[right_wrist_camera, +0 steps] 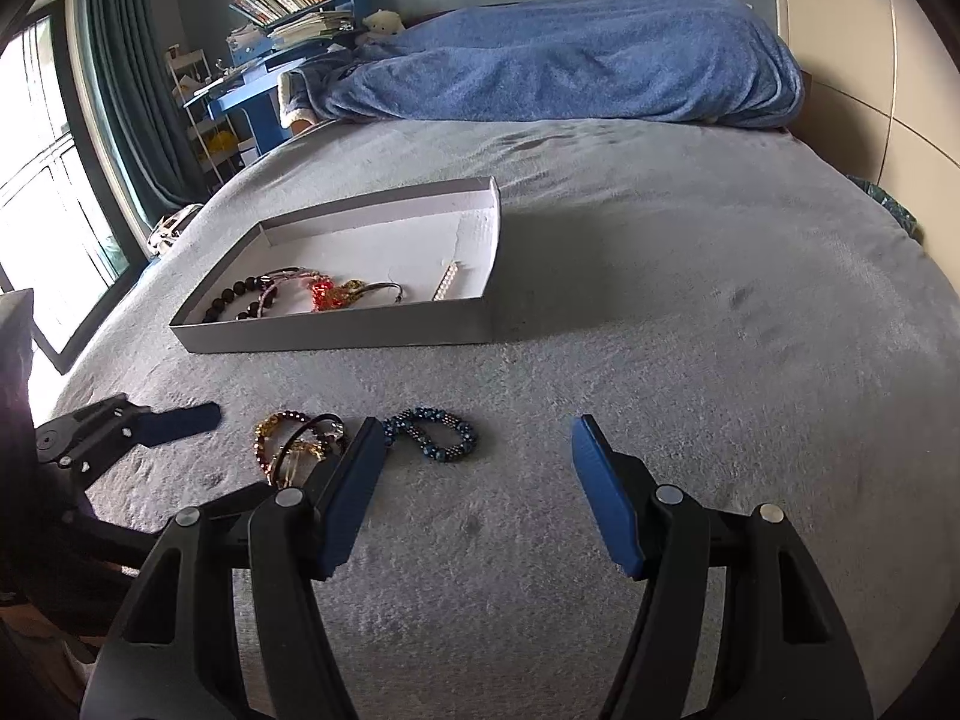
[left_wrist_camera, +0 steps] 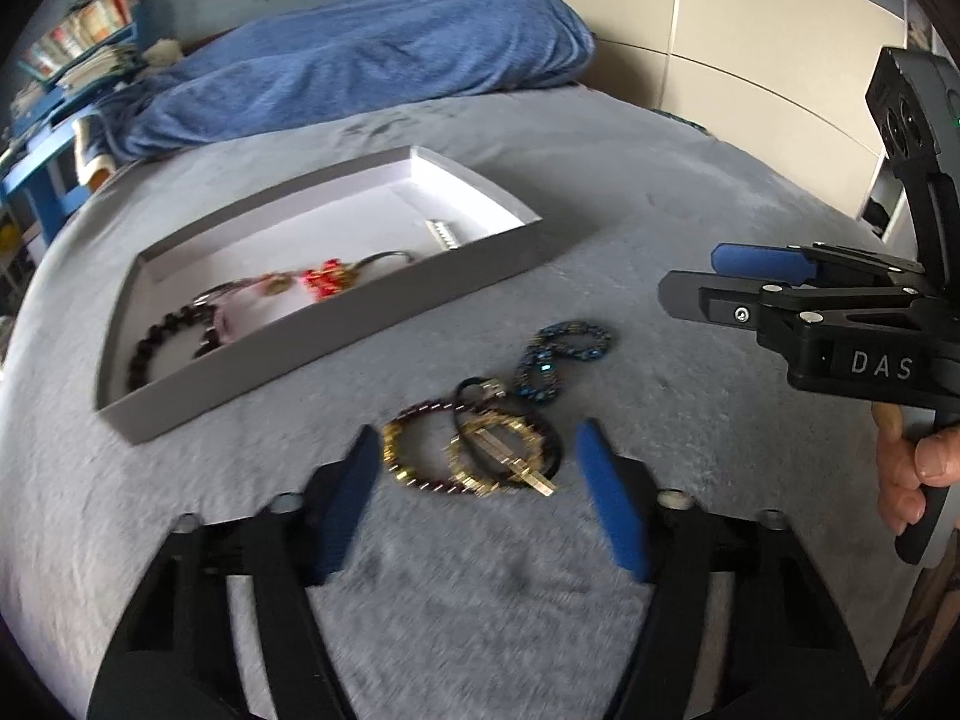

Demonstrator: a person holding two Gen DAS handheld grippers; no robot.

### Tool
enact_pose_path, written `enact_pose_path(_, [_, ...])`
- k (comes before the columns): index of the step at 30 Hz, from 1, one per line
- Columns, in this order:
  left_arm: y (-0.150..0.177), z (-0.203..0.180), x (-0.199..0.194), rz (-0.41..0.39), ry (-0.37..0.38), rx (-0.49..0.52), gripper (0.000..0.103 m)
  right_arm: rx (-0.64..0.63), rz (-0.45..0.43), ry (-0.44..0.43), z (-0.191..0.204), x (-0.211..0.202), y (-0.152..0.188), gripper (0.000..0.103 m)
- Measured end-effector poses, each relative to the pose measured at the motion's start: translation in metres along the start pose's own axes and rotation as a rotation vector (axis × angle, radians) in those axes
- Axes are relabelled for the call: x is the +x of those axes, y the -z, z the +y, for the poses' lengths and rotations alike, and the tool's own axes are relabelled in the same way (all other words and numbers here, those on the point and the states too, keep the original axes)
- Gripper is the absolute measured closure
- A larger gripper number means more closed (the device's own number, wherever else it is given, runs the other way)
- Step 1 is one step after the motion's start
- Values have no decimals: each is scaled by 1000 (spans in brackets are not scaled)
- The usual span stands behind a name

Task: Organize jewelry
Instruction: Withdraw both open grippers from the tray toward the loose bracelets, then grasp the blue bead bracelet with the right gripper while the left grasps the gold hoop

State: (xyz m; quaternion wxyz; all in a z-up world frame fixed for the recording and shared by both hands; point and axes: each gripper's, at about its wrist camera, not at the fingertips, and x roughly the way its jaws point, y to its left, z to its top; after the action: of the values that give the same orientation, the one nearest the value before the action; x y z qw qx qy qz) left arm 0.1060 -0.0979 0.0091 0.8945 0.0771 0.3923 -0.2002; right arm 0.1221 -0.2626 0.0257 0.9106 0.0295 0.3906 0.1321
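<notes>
Two grippers are hovering over the grey bed (right_wrist_camera: 690, 300), each spread wide and gripping nothing. Left gripper (left_wrist_camera: 480, 468) is framing a bracelet pile (left_wrist_camera: 474, 447); right gripper (right_wrist_camera: 474, 468) is hanging near the blue beaded bracelet (right_wrist_camera: 435, 432). Behind, the tray (right_wrist_camera: 336, 333) is holding more jewelry.

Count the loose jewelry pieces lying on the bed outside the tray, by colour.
Blue beaded bracelet: 1
Maroon-and-gold beaded bracelet: 1
Black cord loop: 1
Gold ring piece with crossbar: 1
Total: 4
</notes>
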Motion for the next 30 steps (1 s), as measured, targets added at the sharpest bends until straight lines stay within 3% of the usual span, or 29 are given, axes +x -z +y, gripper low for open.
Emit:
enact_pose_path(5, [0,2,22,47,22,-20,63,3,1,0,-2,2,1,39])
enact_pose_path(8, [4,4,25,58,34,-23,65,2,5,-4,-1,5,0,39])
enact_pose_path(27, [35,65,-41,59,-20,-109,64,-60,83,-3,18,33,9,39])
enact_pose_path(30, [38,68,-42,59,-44,-114,54,-93,106,13,21,40,14,39])
